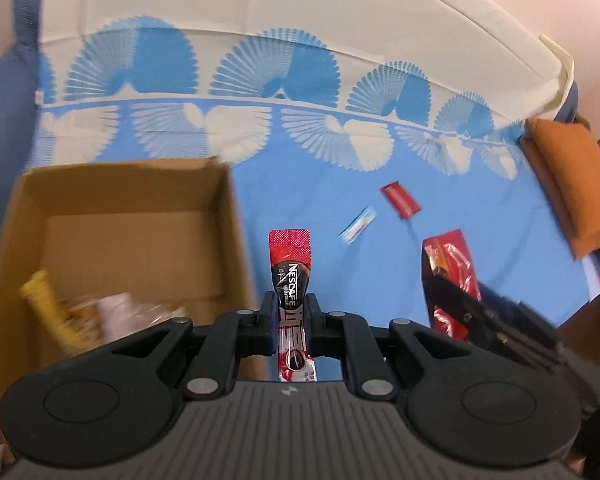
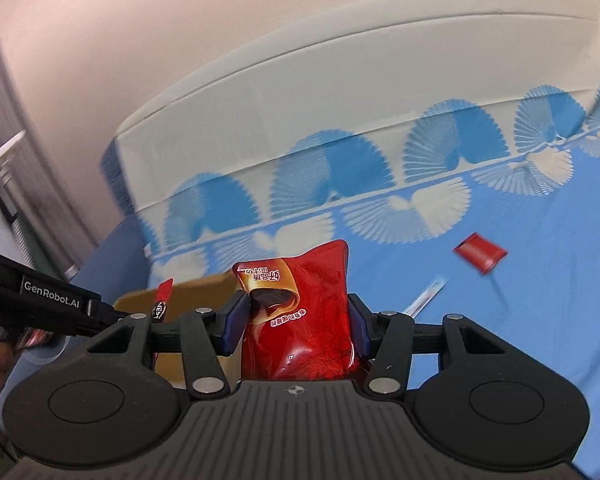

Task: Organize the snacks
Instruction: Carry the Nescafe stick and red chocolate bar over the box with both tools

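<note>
My left gripper point(image 1: 290, 306) is shut on a red Nescafe stick sachet point(image 1: 290, 264) and holds it upright just right of an open cardboard box point(image 1: 228, 216). The box holds a yellow packet point(image 1: 48, 304) and other blurred snacks. My right gripper point(image 2: 296, 316) is shut on a red snack bag point(image 2: 308, 320); it also shows at the right of the left wrist view point(image 1: 452, 276). The box point(image 2: 204, 286) lies behind and left of the bag. A small red packet point(image 1: 400, 200) point(image 2: 480, 256) and a blue-white sachet point(image 1: 356, 228) point(image 2: 424, 294) lie on the blue bedsheet point(image 1: 320, 200).
A cream headboard point(image 1: 260, 4) runs along the far side of the bed. An orange cushion point(image 1: 576, 184) sits at the bed's right edge. The left gripper's black arm point(image 2: 40, 300) crosses the left of the right wrist view.
</note>
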A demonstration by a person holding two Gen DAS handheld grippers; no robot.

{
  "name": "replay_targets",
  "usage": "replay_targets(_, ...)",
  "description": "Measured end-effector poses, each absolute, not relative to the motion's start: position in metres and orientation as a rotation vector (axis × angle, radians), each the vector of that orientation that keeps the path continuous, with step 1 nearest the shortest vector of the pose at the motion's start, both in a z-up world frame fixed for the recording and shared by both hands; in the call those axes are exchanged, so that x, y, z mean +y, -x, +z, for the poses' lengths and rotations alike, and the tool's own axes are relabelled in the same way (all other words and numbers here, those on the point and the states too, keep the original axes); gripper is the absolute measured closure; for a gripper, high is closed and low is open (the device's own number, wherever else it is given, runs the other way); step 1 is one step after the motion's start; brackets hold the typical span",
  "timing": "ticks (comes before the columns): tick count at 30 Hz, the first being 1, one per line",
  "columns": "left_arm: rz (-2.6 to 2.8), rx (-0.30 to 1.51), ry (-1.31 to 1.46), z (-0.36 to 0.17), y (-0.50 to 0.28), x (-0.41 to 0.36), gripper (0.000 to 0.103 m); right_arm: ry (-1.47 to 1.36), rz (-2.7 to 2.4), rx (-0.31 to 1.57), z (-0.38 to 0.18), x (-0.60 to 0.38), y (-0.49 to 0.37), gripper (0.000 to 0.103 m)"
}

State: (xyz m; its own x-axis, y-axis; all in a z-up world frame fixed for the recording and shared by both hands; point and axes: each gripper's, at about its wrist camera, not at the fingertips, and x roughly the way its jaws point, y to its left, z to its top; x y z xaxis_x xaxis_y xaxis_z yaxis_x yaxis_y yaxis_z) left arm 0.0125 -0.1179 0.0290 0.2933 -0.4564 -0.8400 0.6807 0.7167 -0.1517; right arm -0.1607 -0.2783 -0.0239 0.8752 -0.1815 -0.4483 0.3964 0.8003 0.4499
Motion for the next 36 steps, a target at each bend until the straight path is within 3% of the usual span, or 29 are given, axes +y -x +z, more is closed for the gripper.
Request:
replay_targets(15,-0.628,1.009,-0.219,0.028,0.054,0.046,0.089,-0.514,-0.091,0.510,0.004,-0.125,0.194,0.048)
replay_targets(36,-0.616,0.943,-0.110,0.041,0.070,0.089,0.089,-0.398,-0.097,0.503,0.021,-0.073,0.210,0.048)
